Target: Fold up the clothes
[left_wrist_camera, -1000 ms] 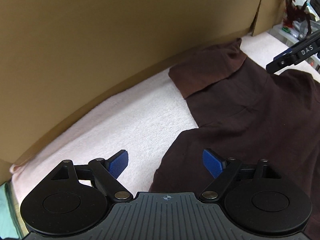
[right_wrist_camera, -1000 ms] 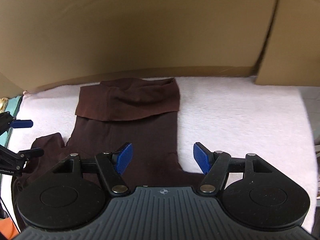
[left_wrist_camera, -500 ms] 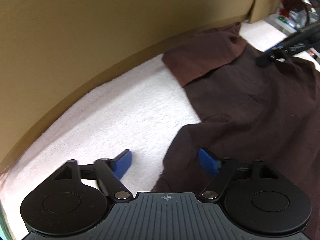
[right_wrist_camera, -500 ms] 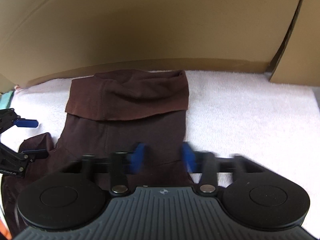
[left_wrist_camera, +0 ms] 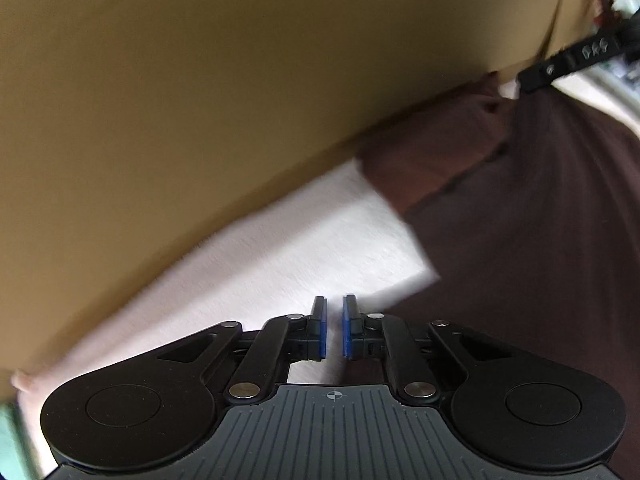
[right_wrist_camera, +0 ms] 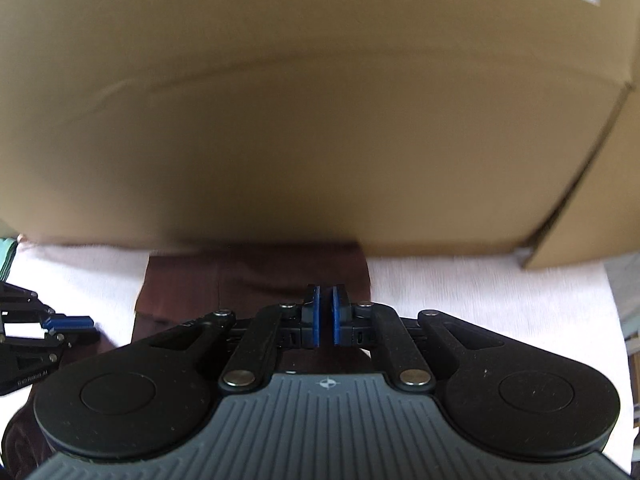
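We note both sets of jaws have just closed: the left gripper (left_wrist_camera: 334, 328) and right gripper (right_wrist_camera: 326, 317) are clenched, apparently pinching the brown garment (left_wrist_camera: 540, 240) lying against the desk's far edge.

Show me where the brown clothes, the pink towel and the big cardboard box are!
brown garment (left_wrist_camera: 540, 240): left wrist view, on its flat middle.
pink towel (right_wrist_camera: 500, 300): right wrist view, on a bare patch right of the garment.
cardboard box (right_wrist_camera: 300, 120): right wrist view, on its broad front wall.
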{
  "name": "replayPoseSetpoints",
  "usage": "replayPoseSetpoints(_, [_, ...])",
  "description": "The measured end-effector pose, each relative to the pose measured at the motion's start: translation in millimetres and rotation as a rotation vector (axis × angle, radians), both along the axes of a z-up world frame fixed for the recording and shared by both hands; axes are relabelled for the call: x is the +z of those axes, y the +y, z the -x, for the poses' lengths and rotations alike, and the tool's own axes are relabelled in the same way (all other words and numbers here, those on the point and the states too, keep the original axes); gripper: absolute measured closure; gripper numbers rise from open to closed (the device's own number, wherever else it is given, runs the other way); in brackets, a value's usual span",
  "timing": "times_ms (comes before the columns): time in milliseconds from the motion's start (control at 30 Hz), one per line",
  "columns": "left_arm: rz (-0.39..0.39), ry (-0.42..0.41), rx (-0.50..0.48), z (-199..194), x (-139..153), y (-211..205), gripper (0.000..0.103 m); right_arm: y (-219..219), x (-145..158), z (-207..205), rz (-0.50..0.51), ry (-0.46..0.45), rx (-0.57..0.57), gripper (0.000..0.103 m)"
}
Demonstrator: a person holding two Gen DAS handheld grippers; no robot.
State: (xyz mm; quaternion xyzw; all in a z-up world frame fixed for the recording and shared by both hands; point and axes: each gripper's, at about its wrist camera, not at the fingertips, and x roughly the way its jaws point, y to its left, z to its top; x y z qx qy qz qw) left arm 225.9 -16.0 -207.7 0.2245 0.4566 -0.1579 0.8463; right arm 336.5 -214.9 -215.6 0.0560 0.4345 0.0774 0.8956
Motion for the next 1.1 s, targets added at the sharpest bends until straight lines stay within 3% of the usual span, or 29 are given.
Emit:
replayPoseSetpoints(33, [-0.012, 0.002, 0.016, -5.3, -1.3, 1.9, 0.103, 1.8, 0.3, -3.5, 0.006, -0.008, -0.014, 0.103])
replayPoseSetpoints(167, [0.039, 0.031, 0.090, -12.7, 2.8, 16.7, 0.103, -3.1, -4.9, -15.8, -0.005, 0.029, -0.085, 0.103])
replayPoseSetpoints(233, [0.061, 0.027, 0.094, -1.4, 8.6, 20.9, 0.098, -6.9, -4.5, -9.1, -0.014, 0.038, -0.101, 0.103])
replayPoseSetpoints(267, [0.078, 0.029, 0.095, 5.2, 11.1, 22.9, 0.083, -10.0, -3.9, -3.3, -0.046, 0.047, -0.099, 0.103])
replayPoseSetpoints(300, [0.097, 0.034, 0.101, 12.2, 13.5, 24.7, 0.078, -12.4, -2.9, 4.2, -0.071, 0.052, -0.098, 0.100])
replayPoseSetpoints(433, [0.202, 0.055, 0.139, 47.6, 22.6, 28.2, 0.072, -16.4, 0.5, 42.3, -0.170, 0.072, -0.082, 0.100])
replayPoseSetpoints(500, [0.253, 0.062, 0.150, 69.1, 26.4, 26.3, 0.044, -15.8, 0.8, 63.2, -0.232, 0.090, -0.060, 0.100])
replayPoseSetpoints(533, [0.270, 0.061, 0.147, 82.0, 27.0, 23.3, 0.035, -13.3, -0.3, 75.0, -0.255, 0.102, -0.041, 0.100])
replayPoseSetpoints(600, [0.292, 0.076, 0.131, 109.9, 25.4, 16.9, 0.031, -6.9, -3.7, 101.0, -0.286, 0.127, 0.000, 0.100])
replayPoseSetpoints(733, [0.281, 0.116, 0.130, 162.2, 11.2, 1.5, 0.021, 11.5, -16.1, 147.9, -0.297, 0.175, 0.057, 0.096])
replayPoseSetpoints(867, [0.258, 0.164, 0.153, 209.7, -7.1, -8.0, 0.021, 4.4, -37.0, 204.4, -0.292, 0.237, 0.033, 0.076])
replayPoseSetpoints(1000, [0.201, 0.164, 0.160, 251.1, -17.4, 0.9, 0.018, -28.1, -42.1, 237.1, -0.338, 0.280, 0.010, 0.081])
replayPoseSetpoints(1100, [0.149, 0.159, 0.199, 262.6, -18.8, 17.7, 0.015, -51.4, -36.4, 254.1, -0.292, 0.292, -0.045, 0.083])
